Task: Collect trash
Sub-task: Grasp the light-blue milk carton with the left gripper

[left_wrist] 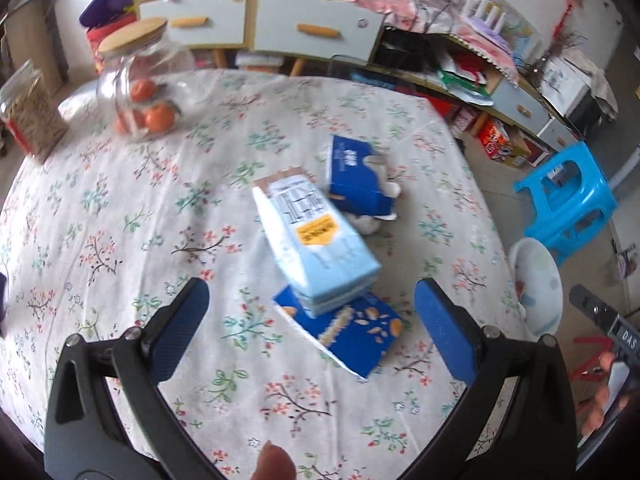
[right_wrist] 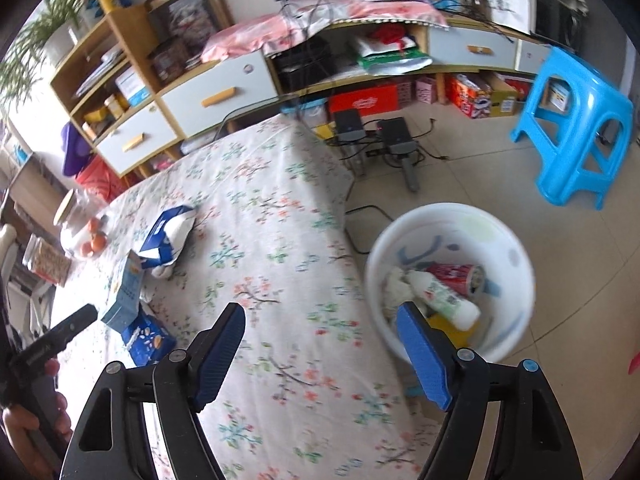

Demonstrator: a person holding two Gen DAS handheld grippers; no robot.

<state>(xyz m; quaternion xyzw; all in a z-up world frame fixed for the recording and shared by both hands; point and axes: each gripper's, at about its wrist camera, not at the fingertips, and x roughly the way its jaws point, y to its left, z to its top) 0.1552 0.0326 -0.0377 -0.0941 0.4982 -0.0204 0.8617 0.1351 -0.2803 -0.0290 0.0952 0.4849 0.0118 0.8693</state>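
Note:
A light blue carton (left_wrist: 320,244) lies on the floral table, resting on a flattened dark blue snack box (left_wrist: 352,332). Behind them lies a dark blue tissue box (left_wrist: 356,176) with a crumpled white tissue (left_wrist: 366,222) beside it. My left gripper (left_wrist: 312,312) is open above the table, just in front of the carton, holding nothing. My right gripper (right_wrist: 320,344) is open and empty over the table's right edge. The white trash bin (right_wrist: 516,248) stands on the floor and holds a white bottle (right_wrist: 444,298) and a red can (right_wrist: 456,274). The boxes also show in the right wrist view (right_wrist: 128,292).
A glass jar of oranges (left_wrist: 140,80) and a jar of grain (left_wrist: 30,116) stand at the table's far left. A blue plastic stool (right_wrist: 576,128) and two black devices with cables (right_wrist: 376,132) are on the floor. Cabinets (left_wrist: 256,20) line the wall.

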